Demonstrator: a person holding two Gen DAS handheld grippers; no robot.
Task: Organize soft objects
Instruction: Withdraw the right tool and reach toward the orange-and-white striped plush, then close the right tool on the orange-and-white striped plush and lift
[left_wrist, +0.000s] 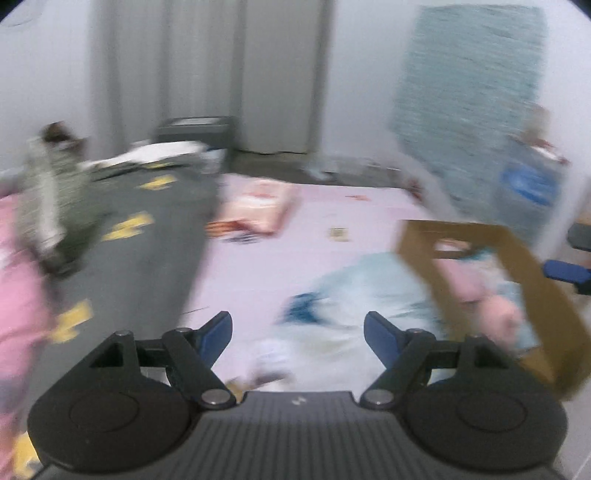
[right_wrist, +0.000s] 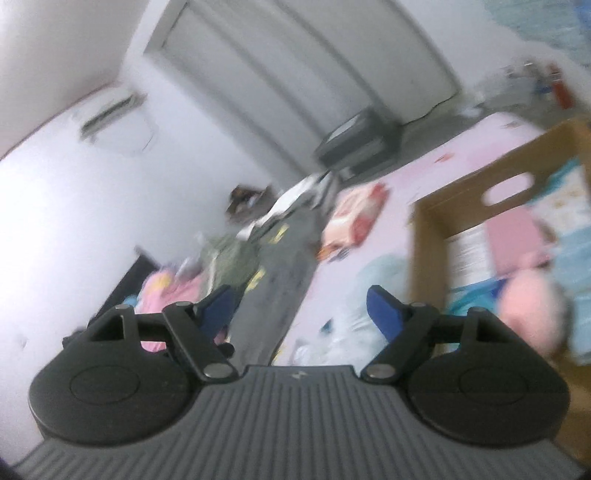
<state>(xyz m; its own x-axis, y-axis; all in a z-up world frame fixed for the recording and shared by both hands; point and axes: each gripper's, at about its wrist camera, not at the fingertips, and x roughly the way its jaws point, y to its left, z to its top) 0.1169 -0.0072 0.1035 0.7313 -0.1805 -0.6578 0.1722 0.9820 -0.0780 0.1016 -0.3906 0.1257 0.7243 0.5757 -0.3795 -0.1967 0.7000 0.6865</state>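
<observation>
Both frames are blurred. The left hand-held gripper (left_wrist: 297, 334) and the right hand-held gripper (right_wrist: 301, 308) gape wide, empty. Left of the box (left_wrist: 517, 258) on the bed (left_wrist: 332, 214) lies pale-blue cloth (left_wrist: 354, 288); a pink soft thing (right_wrist: 532, 314) sits inside the box.

We see a bed (left_wrist: 351, 214) under a pale pink sheet, badly blurred in both views. On its left half lies a dark grey blanket (left_wrist: 147, 236) with yellow marks, and on that a greenish-grey garment (left_wrist: 55, 199) beside pink clothing (left_wrist: 18, 288). Near the far edge rests a pink-and-red packet (left_wrist: 258, 206). Closer to us lies a pale blue and white cloth (left_wrist: 354, 295), touching a brown cardboard box (left_wrist: 524, 266) with a handle slot, which stands on the sheet at the right, holding soft pink and blue things
</observation>
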